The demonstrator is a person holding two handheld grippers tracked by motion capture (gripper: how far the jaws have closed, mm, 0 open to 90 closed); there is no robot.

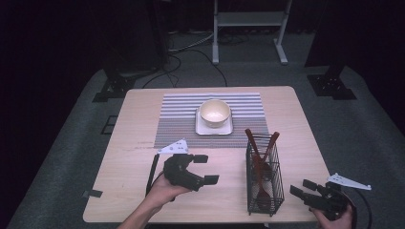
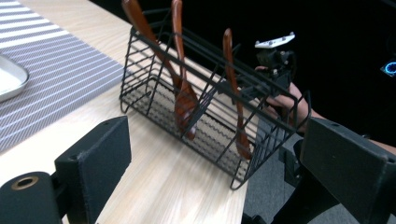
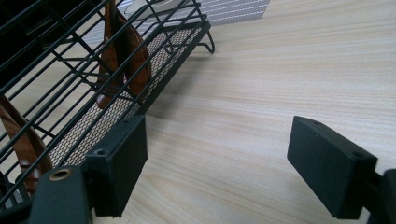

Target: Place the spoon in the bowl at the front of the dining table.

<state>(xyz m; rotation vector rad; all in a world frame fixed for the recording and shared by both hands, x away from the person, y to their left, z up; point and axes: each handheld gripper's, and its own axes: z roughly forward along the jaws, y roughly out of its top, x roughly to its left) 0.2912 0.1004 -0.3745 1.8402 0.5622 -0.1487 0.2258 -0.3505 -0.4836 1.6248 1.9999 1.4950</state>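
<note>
In the lower middle of the high view, the left gripper (image 1: 206, 169) rests in a hand (image 1: 162, 191) above the light wooden table (image 1: 138, 162), its two black jaws spread wide and holding nothing. In the lower right corner the right gripper (image 1: 303, 188) sits at the table's near edge, its jaws likewise spread apart and empty, pointing toward the black wire basket (image 1: 265, 202).

That tall, narrow rectangular wire basket stands between the two grippers, right of centre in the frame, nearer the right gripper. Dark reddish-brown wooden spoons (image 1: 260, 157) lean inside it, handles sticking up past the rim. In the left gripper view the basket (image 2: 140, 70) fills the upper middle with three spoons (image 2: 186, 100) tilted against the wires, and the right gripper (image 2: 275, 51) shows behind it at the upper right. In the right gripper view the basket (image 3: 182, 44) lies at the upper left, just beside the left jaw.

Above centre of the high view, a cream round bowl (image 1: 215, 112) sits on a small white square tray (image 1: 200, 128), which rests on a grey striped placemat (image 1: 176, 119).
</note>
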